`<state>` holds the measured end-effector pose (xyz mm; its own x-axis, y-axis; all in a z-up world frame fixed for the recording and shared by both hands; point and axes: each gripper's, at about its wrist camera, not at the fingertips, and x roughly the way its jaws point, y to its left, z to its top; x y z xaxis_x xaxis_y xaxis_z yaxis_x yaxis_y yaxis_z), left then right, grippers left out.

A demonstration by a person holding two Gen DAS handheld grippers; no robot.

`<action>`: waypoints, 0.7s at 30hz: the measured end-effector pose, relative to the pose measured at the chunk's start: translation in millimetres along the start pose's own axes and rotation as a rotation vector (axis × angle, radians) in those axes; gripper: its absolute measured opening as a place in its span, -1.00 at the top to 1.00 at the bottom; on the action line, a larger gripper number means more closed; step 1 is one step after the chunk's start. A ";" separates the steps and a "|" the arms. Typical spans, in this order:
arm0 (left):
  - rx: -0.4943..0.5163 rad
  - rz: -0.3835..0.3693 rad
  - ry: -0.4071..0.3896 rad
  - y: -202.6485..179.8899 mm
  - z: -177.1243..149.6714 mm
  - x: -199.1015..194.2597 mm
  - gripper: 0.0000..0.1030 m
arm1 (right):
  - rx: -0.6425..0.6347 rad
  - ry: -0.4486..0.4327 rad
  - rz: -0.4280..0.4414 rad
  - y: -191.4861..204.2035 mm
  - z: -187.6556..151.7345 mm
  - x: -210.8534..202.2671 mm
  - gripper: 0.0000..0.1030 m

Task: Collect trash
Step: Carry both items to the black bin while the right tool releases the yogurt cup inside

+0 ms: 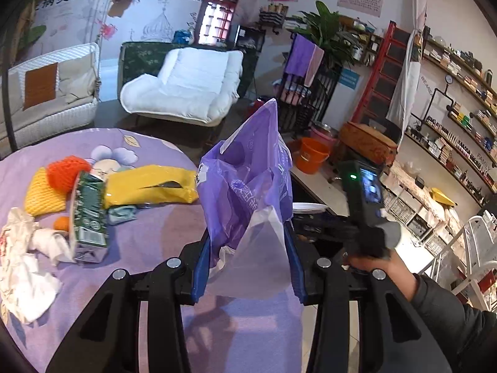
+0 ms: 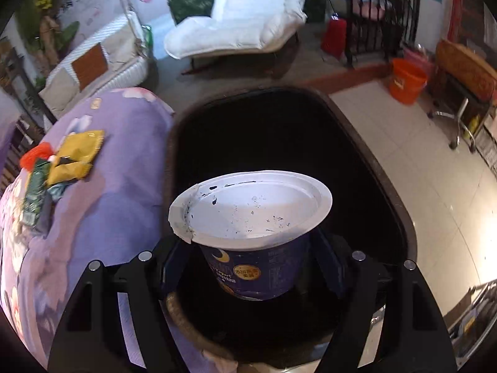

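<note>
A yogurt cup (image 2: 257, 236) is being held by the right gripper (image 2: 251, 267) over the bin (image 2: 388, 186), a purple bag (image 1: 248, 186) being pinched by the left gripper (image 1: 248, 267); an off-centre release risks a rim strike.

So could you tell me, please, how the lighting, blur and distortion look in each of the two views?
Left wrist view: sharp; strong fisheye bends the shelves and darkens the corners; the lit booth window is blown out. Right wrist view: the bin interior is near black; glare whitens the floor at right; the cup is sharp, the cloth at left slightly smeared.
</note>
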<state>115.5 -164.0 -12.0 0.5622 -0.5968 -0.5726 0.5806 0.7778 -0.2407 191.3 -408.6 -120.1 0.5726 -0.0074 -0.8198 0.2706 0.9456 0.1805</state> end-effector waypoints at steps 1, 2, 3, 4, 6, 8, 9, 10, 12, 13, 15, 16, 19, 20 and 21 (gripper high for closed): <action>0.000 -0.003 0.010 -1.8 0.4 5.0 0.17 | 0.004 0.028 -0.005 -1.9 2.2 8.8 -0.42; -0.004 -0.009 0.019 -4.2 0.5 8.1 0.17 | 0.013 0.048 -0.014 -4.1 4.4 16.2 -0.42; -0.008 -0.018 0.027 -7.2 -1.5 10.3 0.17 | 0.017 0.065 -0.021 -4.3 6.1 22.3 -0.42; -0.010 -0.022 0.036 -11.1 -0.6 14.5 0.17 | 0.020 0.085 -0.025 -4.6 5.8 28.0 -0.42; -0.007 -0.023 0.052 -15.1 -0.2 21.7 0.17 | 0.034 0.109 -0.044 -7.9 7.6 36.0 -0.43; -0.002 -0.027 0.069 -18.9 0.3 29.2 0.17 | 0.034 0.132 -0.045 -10.8 11.7 41.4 -0.44; -0.003 -0.029 0.075 -20.6 0.7 32.4 0.17 | 0.039 0.138 -0.041 -14.3 12.0 43.5 -0.48; -0.003 -0.030 0.081 -22.8 1.0 35.3 0.17 | 0.048 0.141 -0.037 -16.1 10.8 43.6 -0.53; -0.003 -0.034 0.091 -24.9 1.6 40.1 0.17 | 0.062 0.123 -0.043 -21.3 6.4 37.8 -0.59; -0.004 -0.036 0.095 -26.4 2.1 42.7 0.17 | 0.066 0.103 -0.046 -23.6 4.8 34.1 -0.59; -0.006 -0.041 0.105 -28.9 4.0 48.8 0.17 | 0.078 0.046 -0.024 -25.4 4.1 21.1 -0.59; -0.005 -0.042 0.109 -30.4 5.4 52.2 0.17 | 0.079 0.025 -0.017 -26.6 2.5 13.0 -0.59; -0.012 -0.055 0.127 -35.1 9.1 65.1 0.17 | 0.085 -0.053 -0.040 -30.2 -4.4 -13.9 -0.60; -0.016 -0.062 0.136 -37.3 10.3 69.5 0.17 | 0.088 -0.084 -0.051 -32.5 -9.0 -24.8 -0.62; -0.020 -0.068 0.145 -39.9 11.5 74.5 0.17 | 0.092 -0.111 -0.066 -35.3 -14.0 -34.8 -0.64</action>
<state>141.0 -241.8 -36.0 0.4298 -0.6149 -0.6612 0.6020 0.7409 -0.2977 151.0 -437.2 -105.6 0.6319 -0.1097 -0.7673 0.3774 0.9082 0.1809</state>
